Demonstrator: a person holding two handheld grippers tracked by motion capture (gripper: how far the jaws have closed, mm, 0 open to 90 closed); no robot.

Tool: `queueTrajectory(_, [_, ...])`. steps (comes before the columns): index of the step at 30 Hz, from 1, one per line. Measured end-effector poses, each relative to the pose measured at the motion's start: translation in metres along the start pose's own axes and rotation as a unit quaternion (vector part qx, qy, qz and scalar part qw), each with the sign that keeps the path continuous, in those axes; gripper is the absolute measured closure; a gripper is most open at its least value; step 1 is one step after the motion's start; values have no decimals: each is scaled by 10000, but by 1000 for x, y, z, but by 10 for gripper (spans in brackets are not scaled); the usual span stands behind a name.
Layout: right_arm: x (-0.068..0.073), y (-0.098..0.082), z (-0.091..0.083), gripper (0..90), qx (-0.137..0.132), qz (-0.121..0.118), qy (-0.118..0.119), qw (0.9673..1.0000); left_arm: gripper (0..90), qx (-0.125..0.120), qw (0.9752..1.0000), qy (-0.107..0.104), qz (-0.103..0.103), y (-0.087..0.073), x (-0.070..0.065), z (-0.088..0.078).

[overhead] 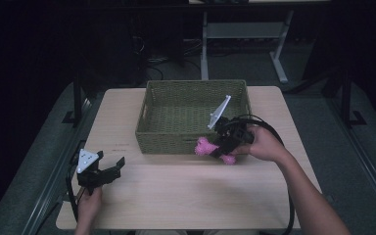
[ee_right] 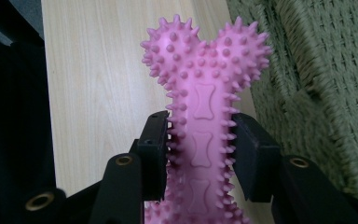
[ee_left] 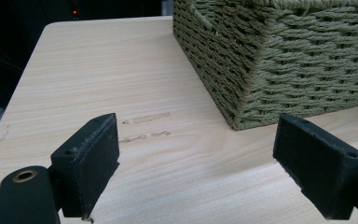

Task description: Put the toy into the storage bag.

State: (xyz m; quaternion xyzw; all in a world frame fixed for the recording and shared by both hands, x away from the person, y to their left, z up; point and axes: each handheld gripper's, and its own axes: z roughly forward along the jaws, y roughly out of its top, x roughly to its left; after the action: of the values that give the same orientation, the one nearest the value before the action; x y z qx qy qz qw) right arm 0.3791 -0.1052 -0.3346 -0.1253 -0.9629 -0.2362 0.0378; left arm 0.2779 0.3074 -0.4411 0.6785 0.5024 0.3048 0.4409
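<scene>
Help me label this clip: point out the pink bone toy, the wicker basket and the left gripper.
pink spiky bone toy (ee_right: 204,100), right gripper view, on its shaft.
green wicker basket (overhead: 164,135), high view, on its front wall.
left gripper (ee_left: 196,161), left gripper view, midway between fingertips.

Lower end of pink spiked bone toy cut off at bottom edge; basket cropped top and right.

High view overhead, facing forward; both gripper views low, close, sharing the basket wall
</scene>
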Motion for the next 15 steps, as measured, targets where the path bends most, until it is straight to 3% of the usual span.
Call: queueTrajectory(15, [-14,25,-16,582,24,-117,-54,9999,138,10,10000,3,4,0,1,0])
